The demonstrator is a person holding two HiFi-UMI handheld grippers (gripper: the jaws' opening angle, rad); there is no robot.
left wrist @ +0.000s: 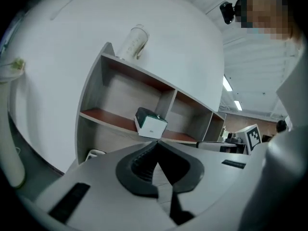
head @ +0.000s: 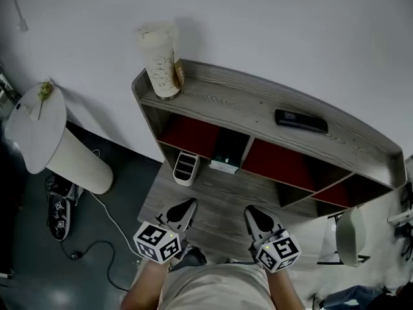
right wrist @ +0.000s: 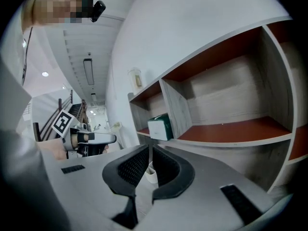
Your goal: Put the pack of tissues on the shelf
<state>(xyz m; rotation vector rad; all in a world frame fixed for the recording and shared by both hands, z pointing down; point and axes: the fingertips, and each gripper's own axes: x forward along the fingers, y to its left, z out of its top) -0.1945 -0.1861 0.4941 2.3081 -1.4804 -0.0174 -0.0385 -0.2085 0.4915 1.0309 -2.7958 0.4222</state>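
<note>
Pack of tissues on the shelf, left compartment beside the divider, tall paper cup on top at far left, left gripper and right gripper near, jaws closed, empty.

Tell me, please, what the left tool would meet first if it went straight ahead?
Probably the white-and-green pack of tissues lying on the red-floored wooden shelf, though depth is unclear.
</note>
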